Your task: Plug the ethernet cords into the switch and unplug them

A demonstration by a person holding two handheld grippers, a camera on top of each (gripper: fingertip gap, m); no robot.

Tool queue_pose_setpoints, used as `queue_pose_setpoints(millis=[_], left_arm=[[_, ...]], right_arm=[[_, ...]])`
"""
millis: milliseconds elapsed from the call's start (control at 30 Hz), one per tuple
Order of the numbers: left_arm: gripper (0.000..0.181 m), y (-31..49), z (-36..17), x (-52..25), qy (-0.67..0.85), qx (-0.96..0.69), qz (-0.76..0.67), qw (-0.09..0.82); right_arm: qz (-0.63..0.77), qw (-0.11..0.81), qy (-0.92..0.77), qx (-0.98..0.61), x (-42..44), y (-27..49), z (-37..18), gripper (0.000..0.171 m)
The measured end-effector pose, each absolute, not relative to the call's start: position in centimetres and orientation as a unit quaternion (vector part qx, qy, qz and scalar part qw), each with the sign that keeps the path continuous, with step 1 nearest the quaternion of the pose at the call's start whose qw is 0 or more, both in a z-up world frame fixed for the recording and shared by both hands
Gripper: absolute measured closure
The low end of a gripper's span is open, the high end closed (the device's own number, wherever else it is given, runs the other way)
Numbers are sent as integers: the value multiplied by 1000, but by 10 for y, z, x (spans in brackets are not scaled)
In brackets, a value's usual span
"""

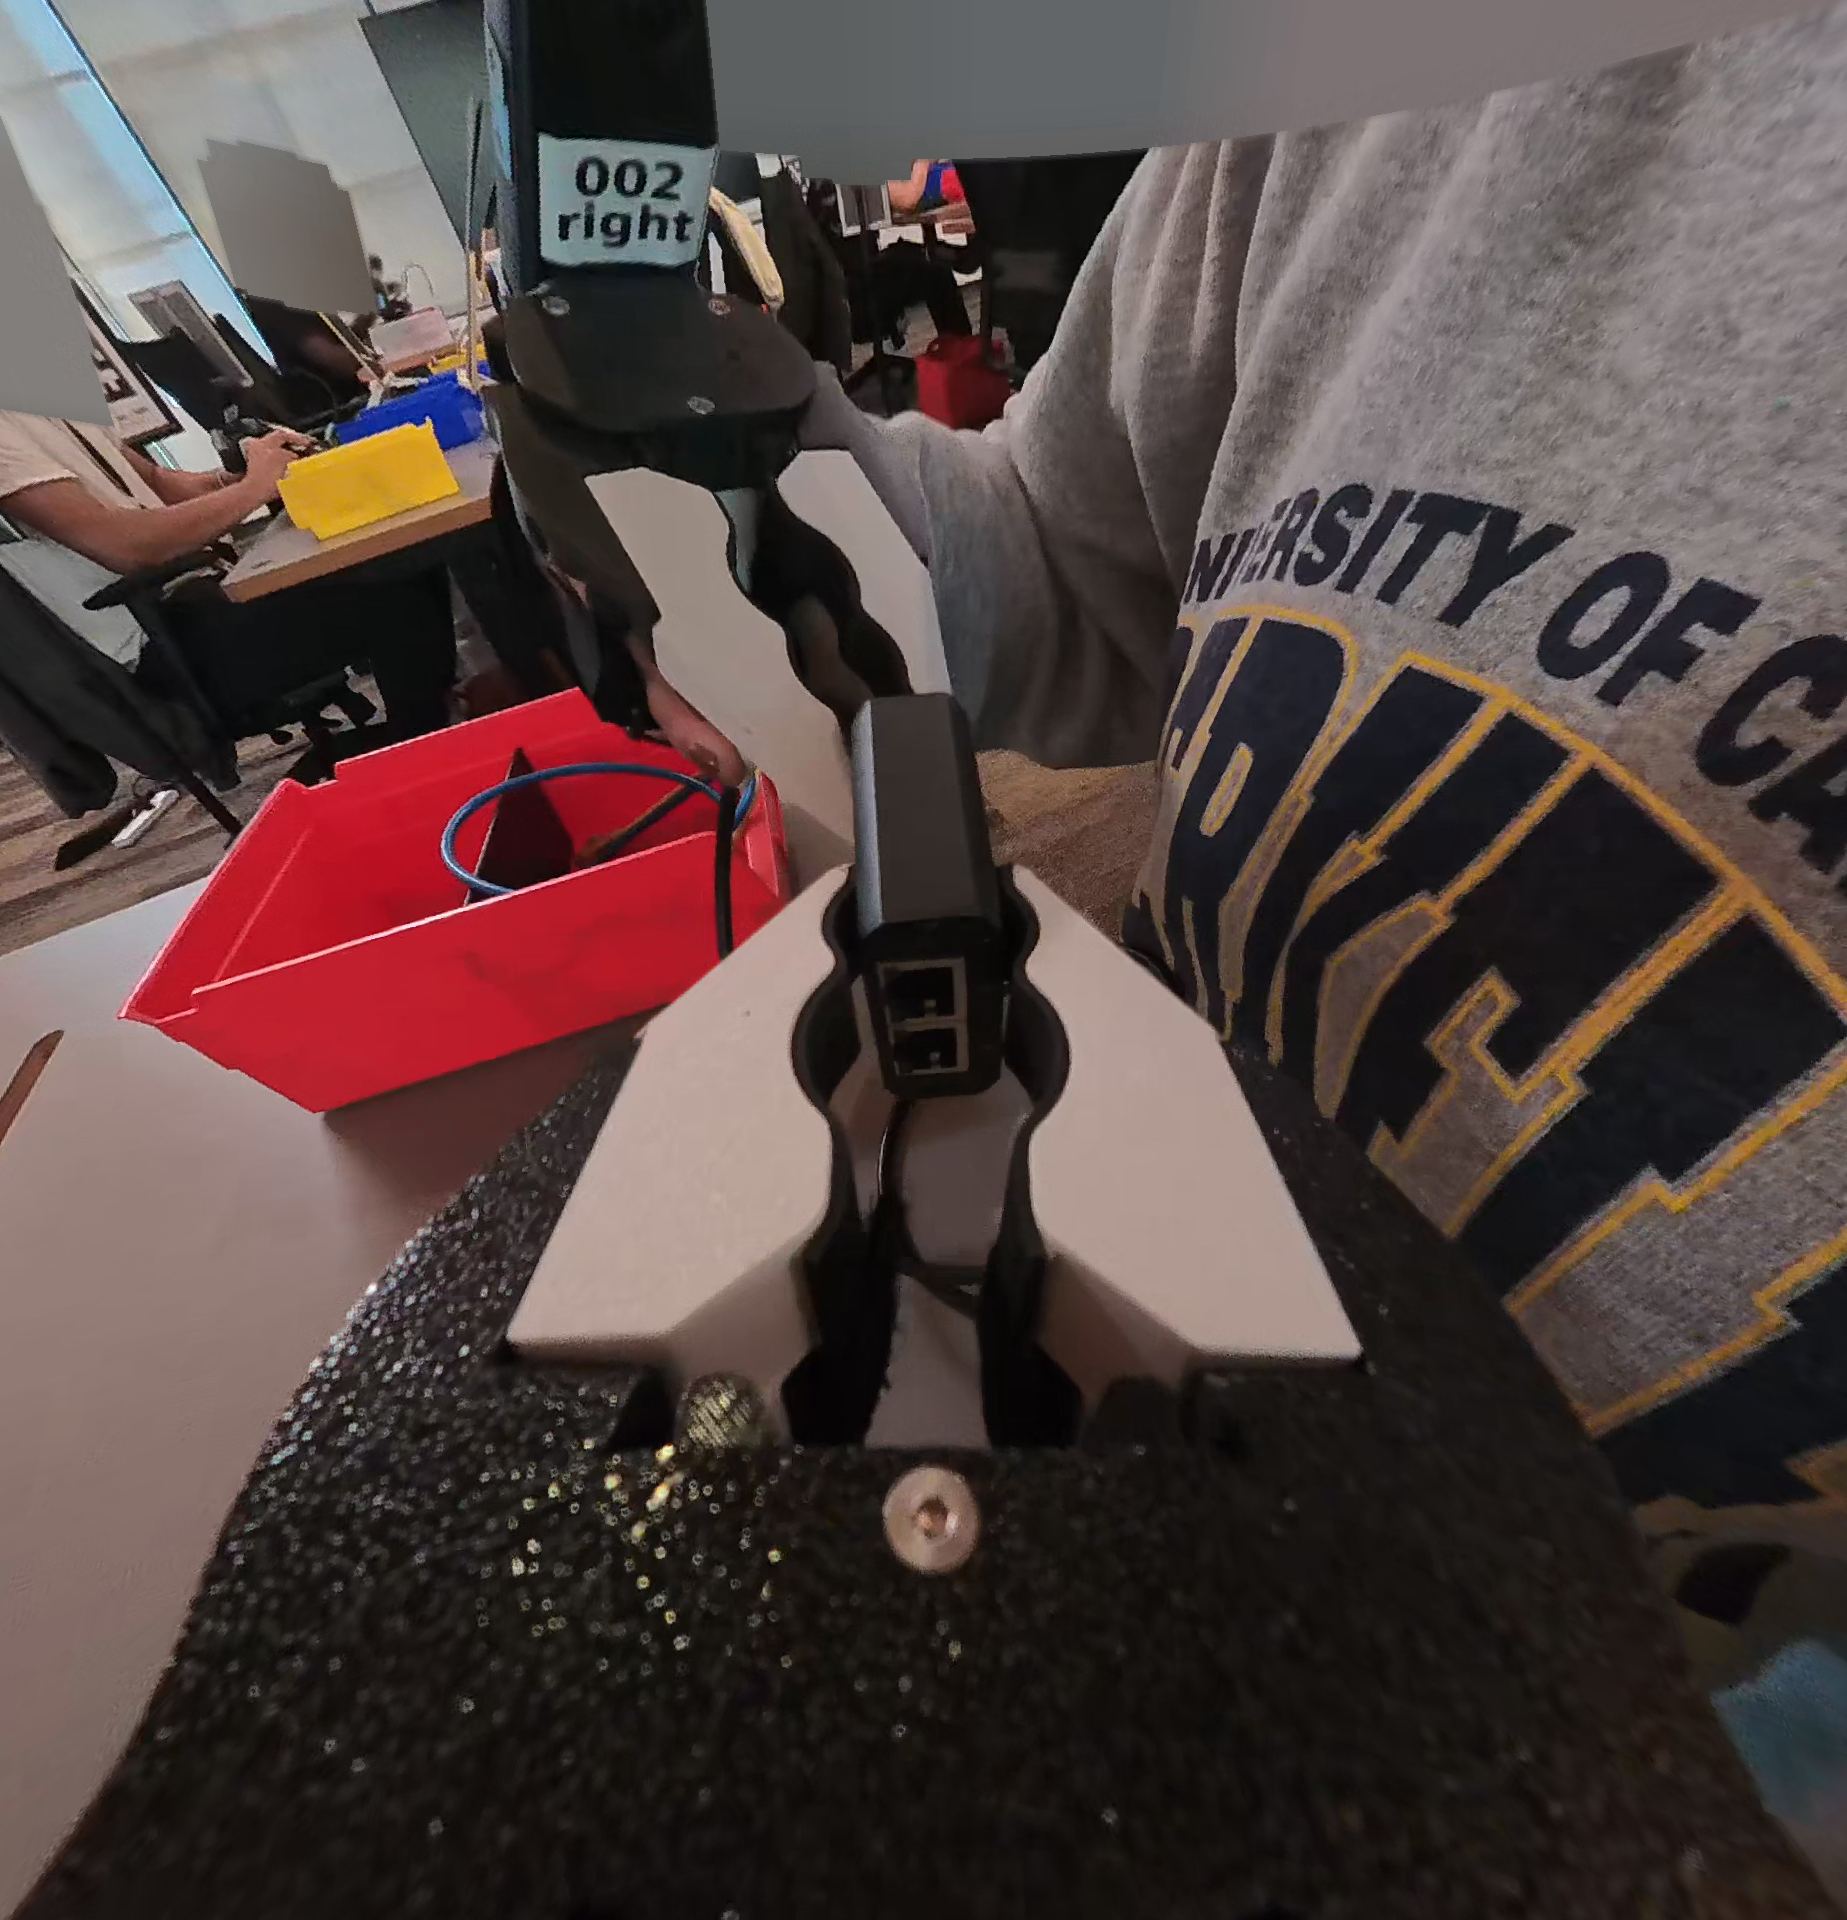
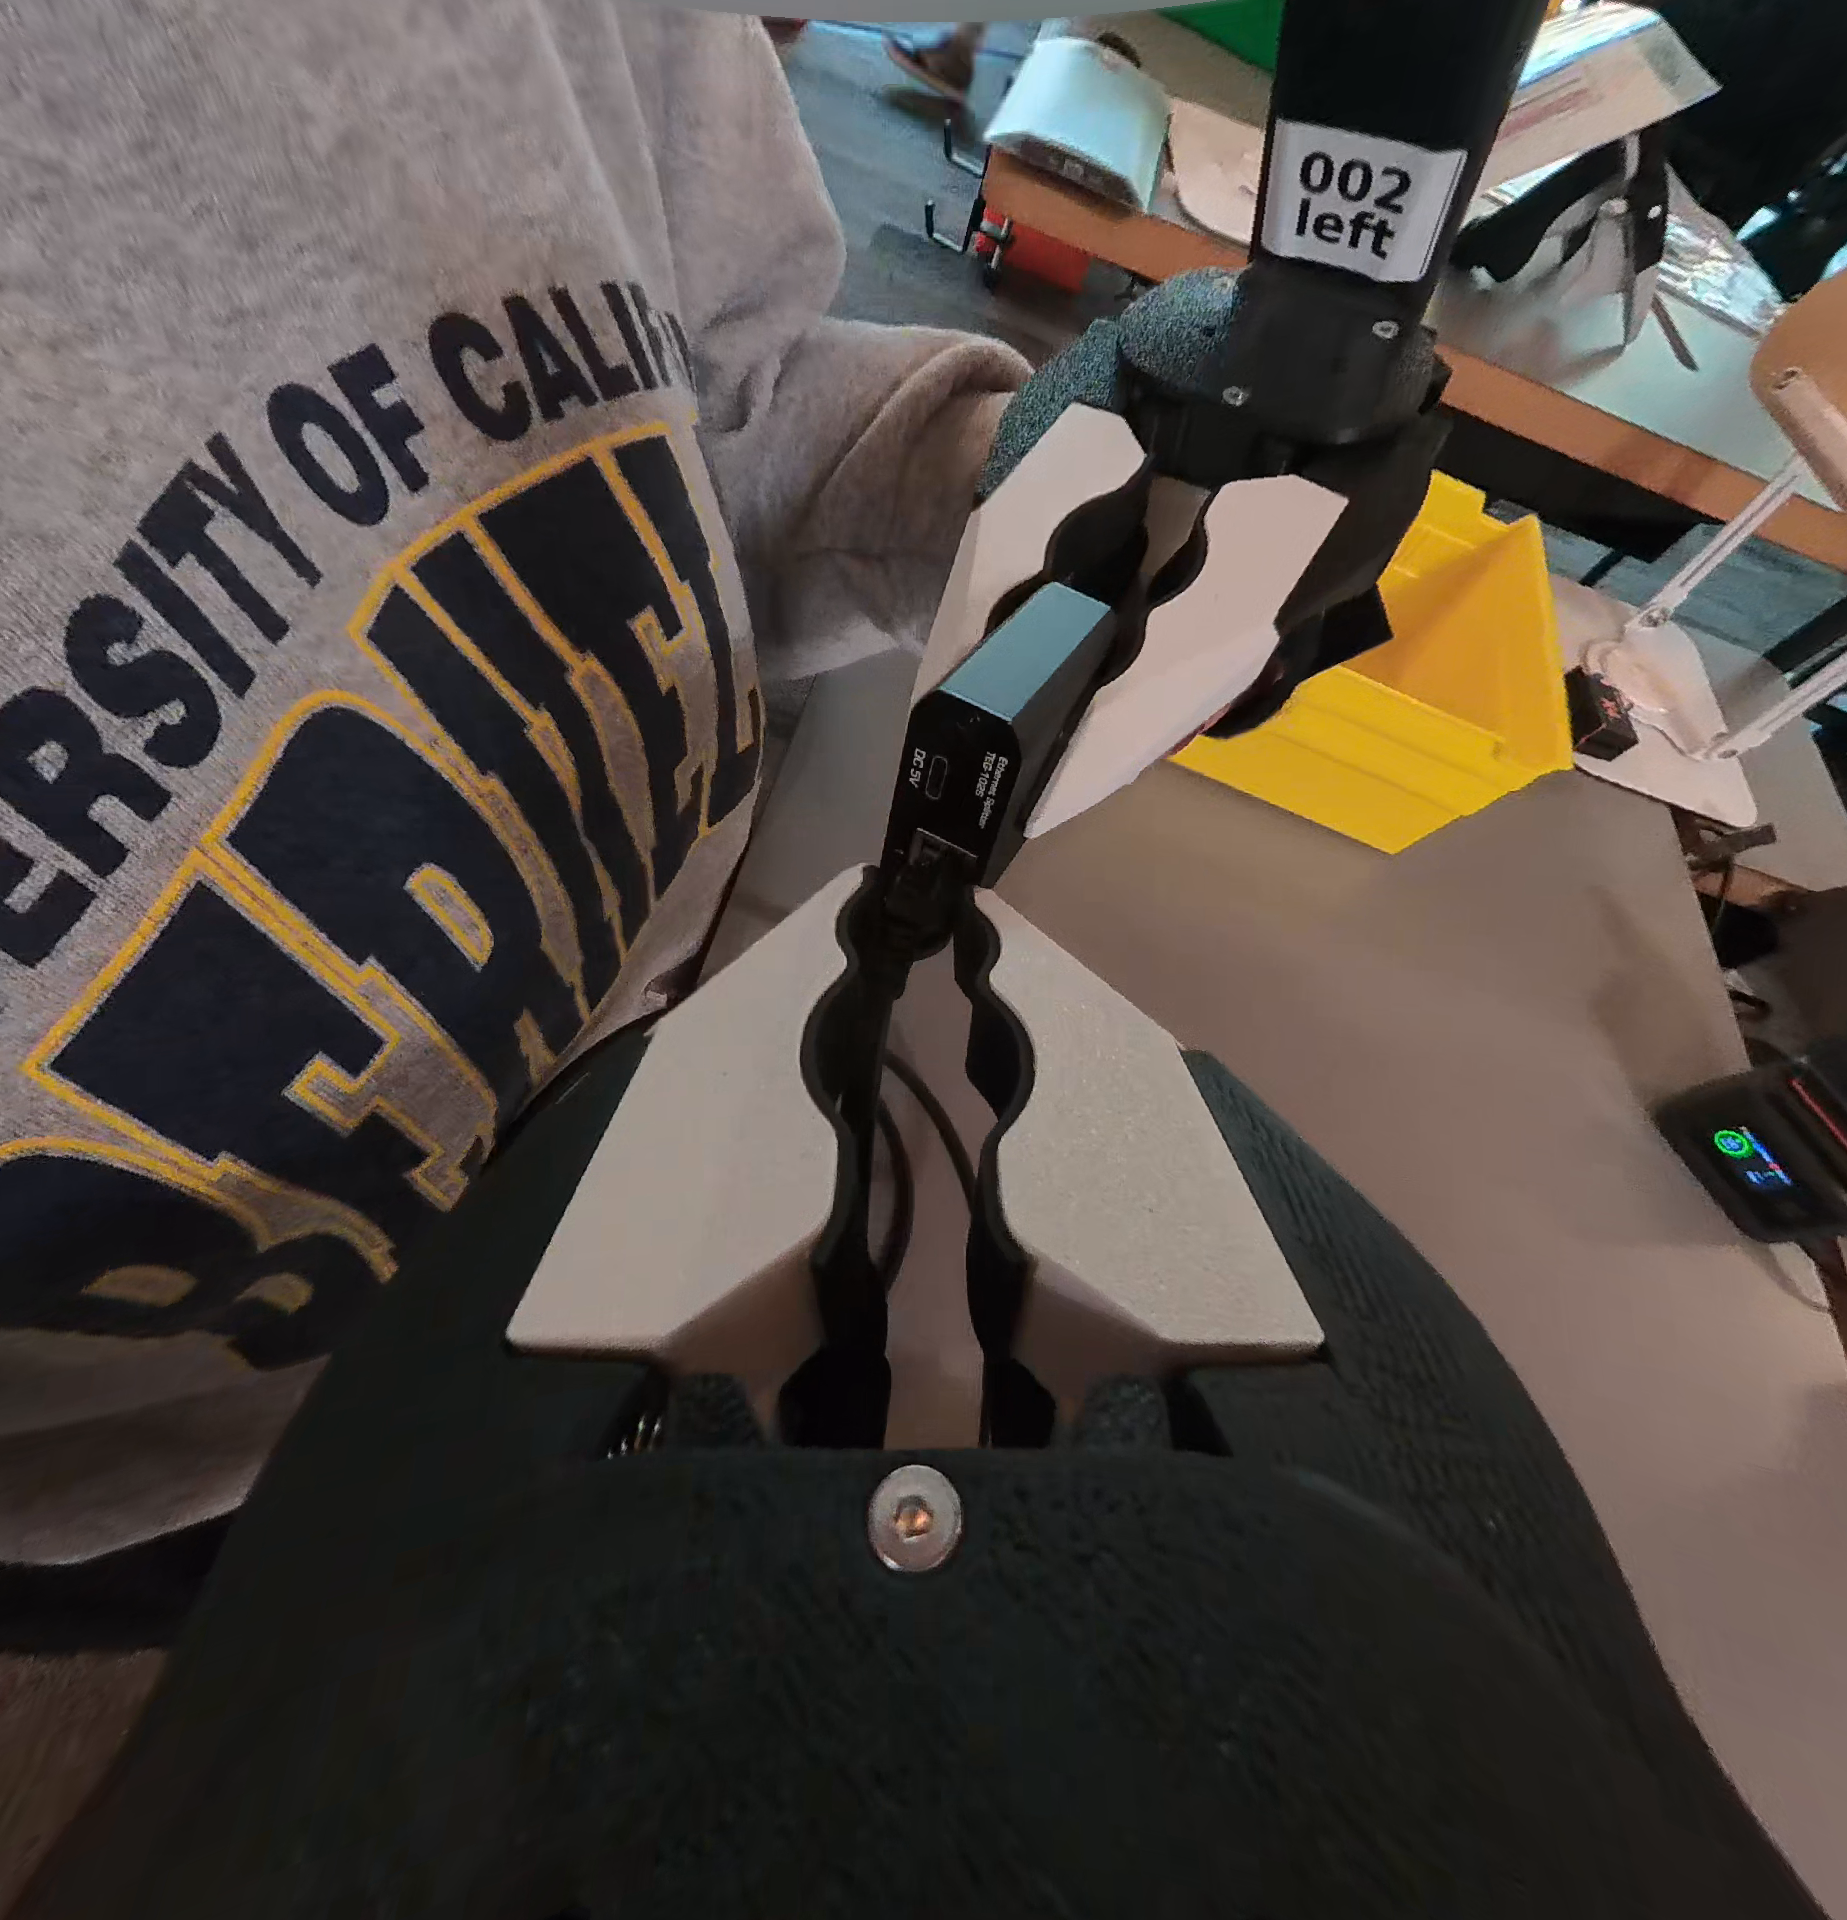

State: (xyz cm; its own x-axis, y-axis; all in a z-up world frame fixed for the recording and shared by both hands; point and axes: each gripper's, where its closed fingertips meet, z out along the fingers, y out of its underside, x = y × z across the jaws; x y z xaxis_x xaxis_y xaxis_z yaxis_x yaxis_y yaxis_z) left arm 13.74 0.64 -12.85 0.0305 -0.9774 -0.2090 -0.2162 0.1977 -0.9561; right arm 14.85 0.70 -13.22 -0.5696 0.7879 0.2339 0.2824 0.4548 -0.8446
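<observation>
My left gripper (image 1: 929,899) is shut on a small black switch (image 1: 924,831), whose two empty ports face the camera. In the right wrist view the switch (image 2: 1002,707) is held in the air by the left gripper (image 2: 1023,717). My right gripper (image 2: 919,904) is shut on the plug of a black ethernet cord (image 2: 924,883), which sits in the single port on the switch's near end. The cord runs back between my fingers. In the left wrist view the right gripper (image 1: 784,686) is behind the switch, and the plug is hidden there.
A red bin (image 1: 431,966) on the table at the left holds a coiled blue cord (image 1: 586,784), and a black cord (image 1: 727,883) runs over its rim. A yellow bin (image 2: 1418,727) stands behind the left gripper. A person's grey sweatshirt (image 2: 275,623) is close by. A small lit device (image 2: 1750,1164) is at the right. My two grippers' fingertips are within a few centimetres of each other.
</observation>
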Motion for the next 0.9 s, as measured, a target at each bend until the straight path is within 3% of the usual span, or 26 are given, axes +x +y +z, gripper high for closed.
queue_pose_setpoints(millis=[200, 333, 567, 900], left_arm=[[160, -7, -133, 125, 602, -502, -388, 485], [160, 11, -97, 59, 507, -529, -361, 577], [160, 33, -112, 66, 493, -576, -299, 579], [160, 45, -117, 68, 463, -588, -318, 583]], right_arm=[[408, 257, -810, -334, 174, -3, -134, 160], [369, 333, -776, -389, 193, 37, -105, 160], [232, 537, -710, -391, 230, 102, 44, 159], [104, 644, -640, -405, 305, 135, 180, 160]])
